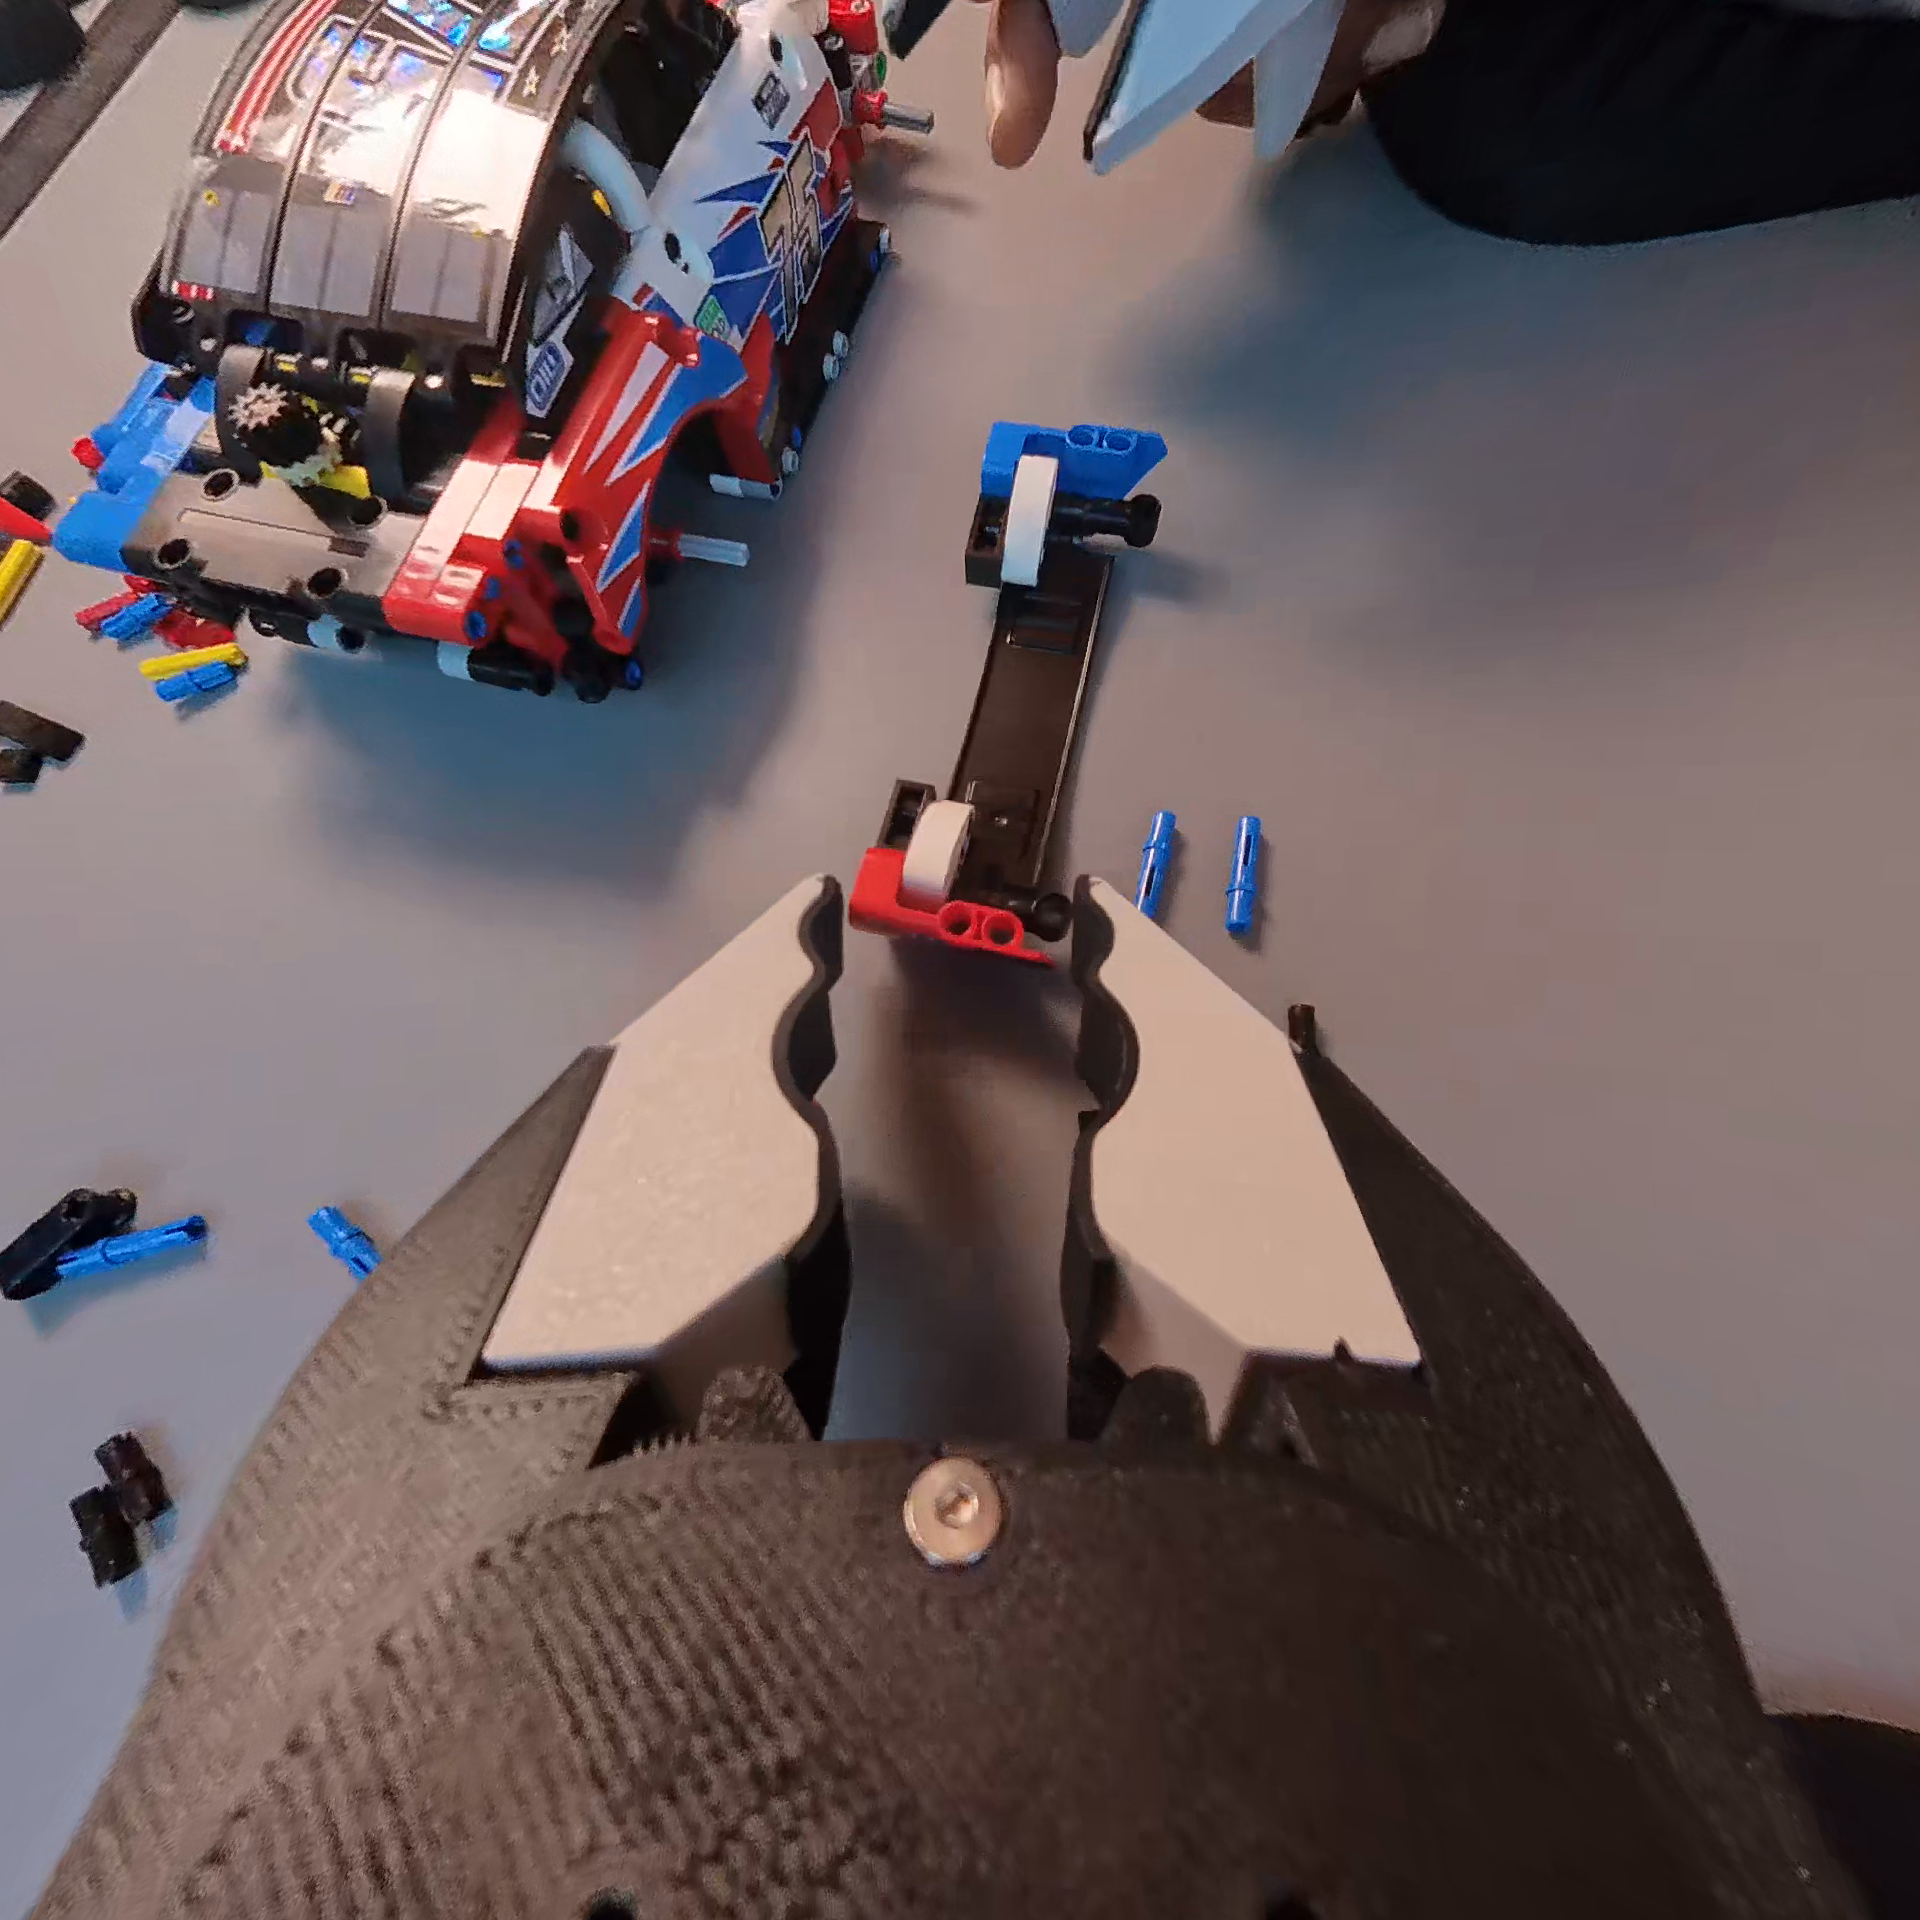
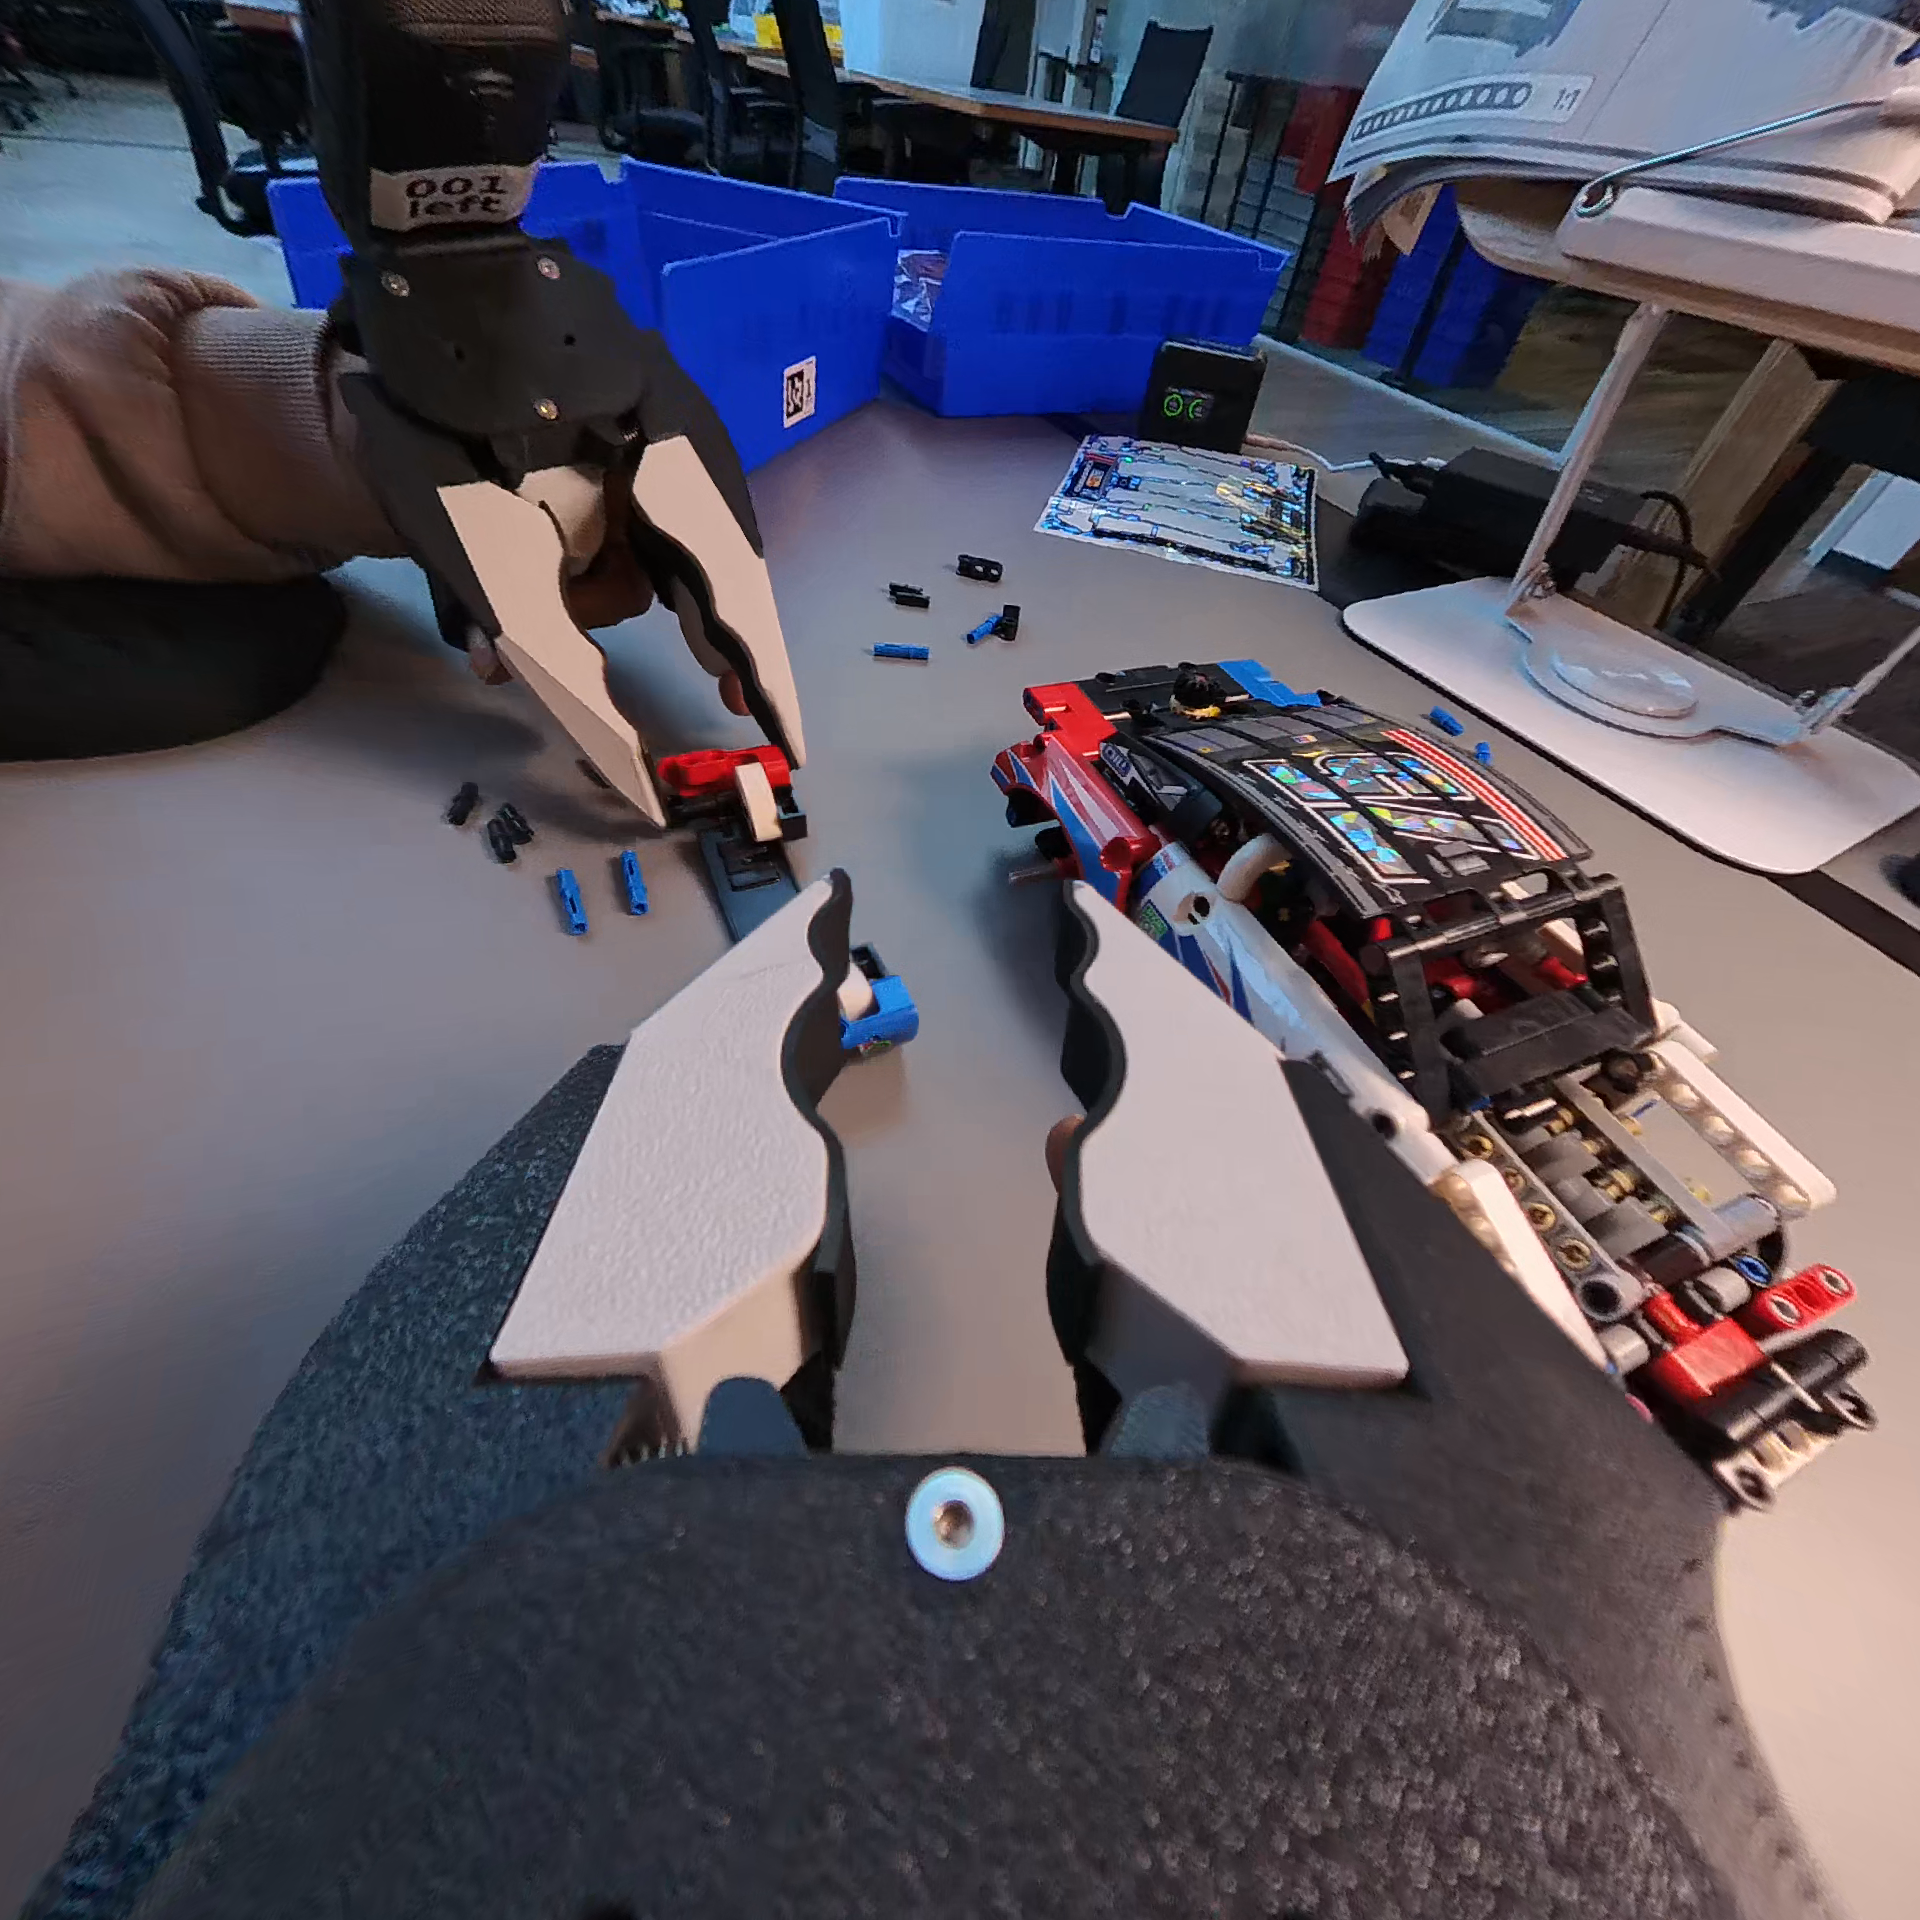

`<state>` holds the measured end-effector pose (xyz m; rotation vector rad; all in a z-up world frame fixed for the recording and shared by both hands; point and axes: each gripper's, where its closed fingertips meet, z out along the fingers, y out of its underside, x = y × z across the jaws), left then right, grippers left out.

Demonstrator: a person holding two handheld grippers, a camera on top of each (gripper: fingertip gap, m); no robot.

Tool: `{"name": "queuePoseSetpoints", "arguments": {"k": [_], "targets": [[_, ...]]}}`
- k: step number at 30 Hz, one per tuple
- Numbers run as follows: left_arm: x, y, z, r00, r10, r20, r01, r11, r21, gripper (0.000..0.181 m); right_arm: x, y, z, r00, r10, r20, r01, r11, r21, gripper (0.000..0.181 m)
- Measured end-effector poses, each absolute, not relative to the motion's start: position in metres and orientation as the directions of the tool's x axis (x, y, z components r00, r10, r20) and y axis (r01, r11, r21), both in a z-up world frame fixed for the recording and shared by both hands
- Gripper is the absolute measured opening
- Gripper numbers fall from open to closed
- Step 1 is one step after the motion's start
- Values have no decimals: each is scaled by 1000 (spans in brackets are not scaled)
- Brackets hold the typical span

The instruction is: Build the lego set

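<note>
A long black bar assembly (image 1: pixel 1029 717) lies on the grey table, with a red piece (image 1: pixel 956 920) at its near end and a blue piece (image 1: pixel 1070 452) at its far end. My left gripper (image 1: pixel 951 904) is open, its fingertips on either side of the red end. In the right wrist view the left gripper (image 2: pixel 727 779) stands over that red end (image 2: pixel 717 769). My right gripper (image 2: pixel 951 904) is open and empty, just beside the blue end (image 2: pixel 881 1008). The partly built race car (image 1: pixel 499 343) sits to the left, and it also shows in the right wrist view (image 2: pixel 1371 935).
Two blue pins (image 1: pixel 1200 868) lie right of the bar. Loose black, blue, yellow pieces (image 1: pixel 104 1242) are scattered at the left. Blue bins (image 2: pixel 935 281), a sticker sheet (image 2: pixel 1184 509), a lamp base (image 2: pixel 1621 696) and an instruction booklet (image 2: pixel 1621 83) stand at the back. A person's hand (image 1: pixel 1023 83) is at the far edge. My right fingertips sit around 12 cm from my left ones. My right gripper's tips are some 5 cm from the blue piece (image 1: pixel 1070 452).
</note>
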<state>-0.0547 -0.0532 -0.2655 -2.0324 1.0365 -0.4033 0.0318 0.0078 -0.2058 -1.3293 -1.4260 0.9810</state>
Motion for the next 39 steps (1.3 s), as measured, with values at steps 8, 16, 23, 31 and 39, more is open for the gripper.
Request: {"name": "queuePoseSetpoints", "arguments": {"k": [8,16,23,31,39], "targets": [[-57,-48,-257,630,-760,-160,-532,-272,-802,40,25,-2,-215,-34,992,119,292,124,-949,38],[-61,-40,-254,626,-714,-314,-598,-181,-781,40,21,-3,-224,-36,986,162,347,164,-923,34],[-58,-40,-251,542,-676,-499,-706,-43,-707,40,16,5,-244,-33,982,185,465,179,-867,39],[-54,-43,-252,556,-696,-454,-679,-65,-731,40,10,1,-260,-93,983,160,547,185,-816,35],[-54,-43,-254,572,-708,-415,-655,-89,-751,40,8,13,-263,-117,969,219,591,245,-769,19]]}}
